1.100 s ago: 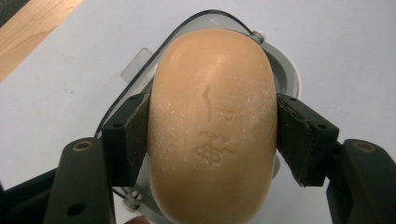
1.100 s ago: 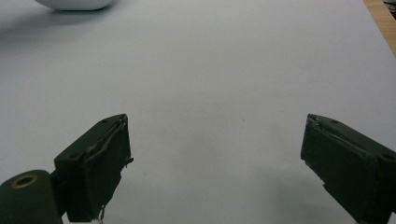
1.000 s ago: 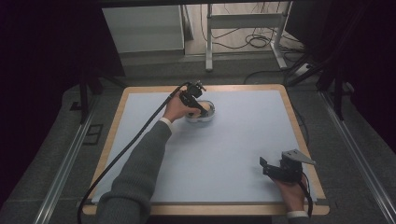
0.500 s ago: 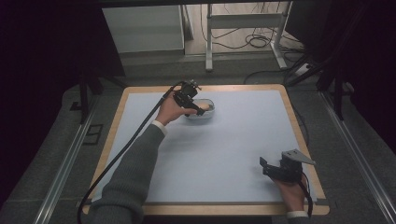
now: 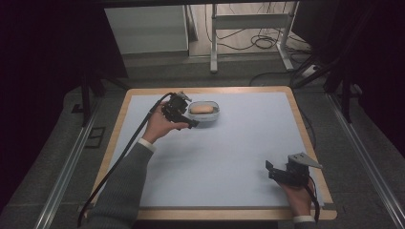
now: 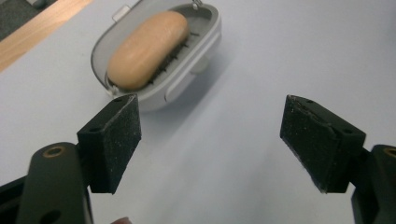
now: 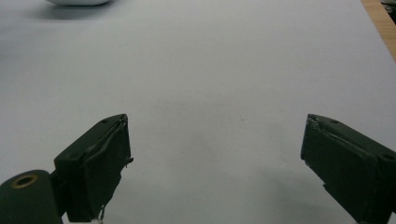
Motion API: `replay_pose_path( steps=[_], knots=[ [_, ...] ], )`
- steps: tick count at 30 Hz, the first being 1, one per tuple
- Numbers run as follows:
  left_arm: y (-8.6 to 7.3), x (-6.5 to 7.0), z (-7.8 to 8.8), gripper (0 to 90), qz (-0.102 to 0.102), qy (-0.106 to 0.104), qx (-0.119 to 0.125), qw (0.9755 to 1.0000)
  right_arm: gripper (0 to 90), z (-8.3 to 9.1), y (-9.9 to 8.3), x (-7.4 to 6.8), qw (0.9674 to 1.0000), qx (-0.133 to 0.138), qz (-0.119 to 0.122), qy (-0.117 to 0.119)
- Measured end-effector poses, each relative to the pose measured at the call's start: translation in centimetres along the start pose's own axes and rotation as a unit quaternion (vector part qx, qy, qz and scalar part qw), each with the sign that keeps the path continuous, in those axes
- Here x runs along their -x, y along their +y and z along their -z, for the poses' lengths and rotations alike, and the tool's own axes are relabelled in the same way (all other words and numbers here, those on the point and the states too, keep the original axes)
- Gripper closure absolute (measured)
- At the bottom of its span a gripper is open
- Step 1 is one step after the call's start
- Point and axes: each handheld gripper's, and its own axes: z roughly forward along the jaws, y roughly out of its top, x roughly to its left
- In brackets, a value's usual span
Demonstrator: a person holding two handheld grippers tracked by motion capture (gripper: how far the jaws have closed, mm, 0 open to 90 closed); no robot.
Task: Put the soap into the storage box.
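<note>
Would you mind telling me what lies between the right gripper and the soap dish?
Nothing: the high view shows bare table mat between the right gripper and the soap dish.

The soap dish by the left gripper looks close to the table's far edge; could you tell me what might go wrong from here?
1. The soap dish sits near the table's far edge; a push from the open left gripper might slide it off.
2. The soap lies loose in the dish, so tilting could tip it out.
3. Its rounded shape may slip between the jaws.

A wooden-edged table [image 5: 296,107] topped with a pale blue-grey mat [image 5: 239,148] carries a grey oval dish [image 5: 204,114] at upper centre-left, holding a tan oblong bar [image 5: 202,109].
</note>
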Motion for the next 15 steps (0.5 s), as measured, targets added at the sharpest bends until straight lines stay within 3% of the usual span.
replay_pose_path(
  steps=[8,15],
  knots=[
    [-4.0,1.1,1.9,19.4,0.012,-0.002,0.016,0.9998,8.5,0.0,0.0,0.0,1.0,0.0,0.0,-0.001],
    [-8.2,2.0,2.8,18.8,0.04,-0.004,0.038,0.9985,8.4,0.0,0.0,0.0,1.0,0.0,0.001,-0.002]
  ],
)
